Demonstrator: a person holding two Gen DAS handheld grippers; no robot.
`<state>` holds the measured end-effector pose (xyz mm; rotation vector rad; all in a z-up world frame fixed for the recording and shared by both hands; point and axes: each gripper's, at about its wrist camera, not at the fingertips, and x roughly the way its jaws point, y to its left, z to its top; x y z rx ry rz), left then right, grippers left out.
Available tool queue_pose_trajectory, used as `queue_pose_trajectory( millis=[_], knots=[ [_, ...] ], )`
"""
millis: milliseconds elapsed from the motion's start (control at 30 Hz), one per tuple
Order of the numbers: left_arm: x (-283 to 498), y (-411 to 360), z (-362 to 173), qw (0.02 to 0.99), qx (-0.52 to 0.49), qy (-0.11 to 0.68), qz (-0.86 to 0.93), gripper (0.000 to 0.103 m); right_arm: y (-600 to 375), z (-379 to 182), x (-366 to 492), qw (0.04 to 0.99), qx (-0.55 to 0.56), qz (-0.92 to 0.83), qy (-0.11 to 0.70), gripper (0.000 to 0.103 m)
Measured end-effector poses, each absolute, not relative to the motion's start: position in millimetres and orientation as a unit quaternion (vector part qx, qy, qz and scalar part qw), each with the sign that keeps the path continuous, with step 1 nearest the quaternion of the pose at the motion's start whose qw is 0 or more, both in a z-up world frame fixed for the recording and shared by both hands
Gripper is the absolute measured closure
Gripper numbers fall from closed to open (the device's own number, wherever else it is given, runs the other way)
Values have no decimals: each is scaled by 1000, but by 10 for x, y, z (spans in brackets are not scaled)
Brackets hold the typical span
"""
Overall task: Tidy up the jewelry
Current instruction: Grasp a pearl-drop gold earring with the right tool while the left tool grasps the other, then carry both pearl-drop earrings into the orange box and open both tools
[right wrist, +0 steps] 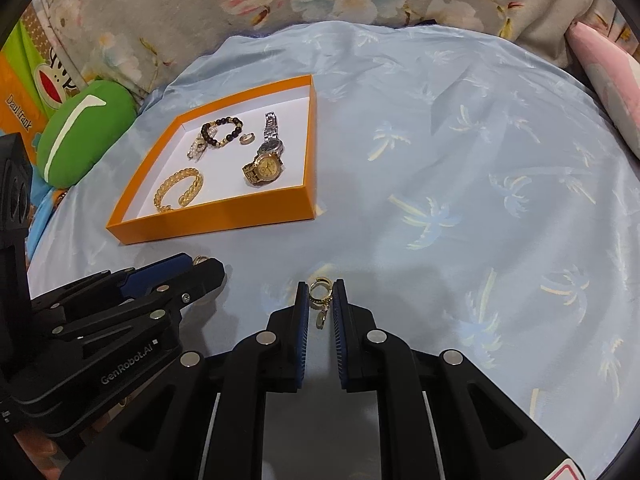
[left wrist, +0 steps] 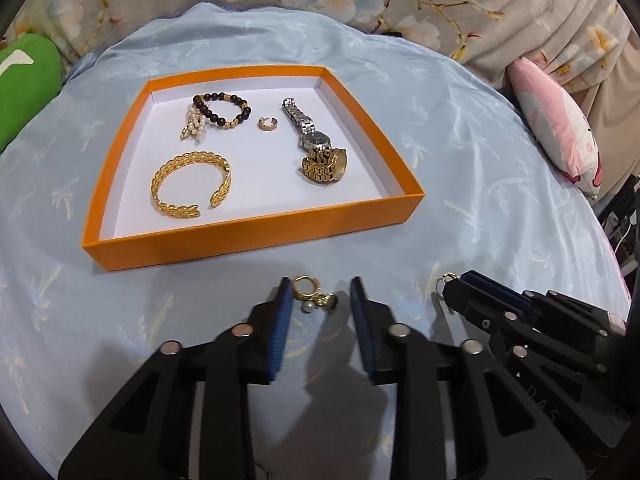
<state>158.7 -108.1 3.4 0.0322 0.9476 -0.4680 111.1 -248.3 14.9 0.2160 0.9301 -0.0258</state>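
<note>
1. An earring (left wrist: 314, 294) is seen on the blue cloth (left wrist: 480, 184) between the wide-open left gripper (left wrist: 320, 308); nothing is gripped.
2. A second earring (right wrist: 322, 300) sits inside the narrowly parted right gripper (right wrist: 321, 308); whether it is pinched cannot be told.
3. The orange tray (left wrist: 256, 236) lies ahead and leftward, nearer the left gripper.

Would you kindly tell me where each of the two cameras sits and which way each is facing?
Left wrist: sits on the left tongs, facing forward over a pearl earring toward the orange tray; the right tongs show at right.
Right wrist: sits on the right tongs, facing forward over a gold hoop earring; the left tongs show at left.
Shared: tray, gold cuff bracelet, gold watch, blue cloth.
</note>
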Motion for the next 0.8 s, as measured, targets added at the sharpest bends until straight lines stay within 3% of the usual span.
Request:
queue_pose_trajectory(
  millis=[67,233,800],
  knots=[
    [1593,-1076,30,862,13,453,-228,94,-2486,146,1117,888,106,-11,447,92],
    [1557,-1018,99,860,9,450,-239,100,-2477,185,1098,890,107,-7,444,92],
    [1671,-28,885,909,-45,376,-175,100,-2272,617,1232,911,95,19,400,92]
  ],
)
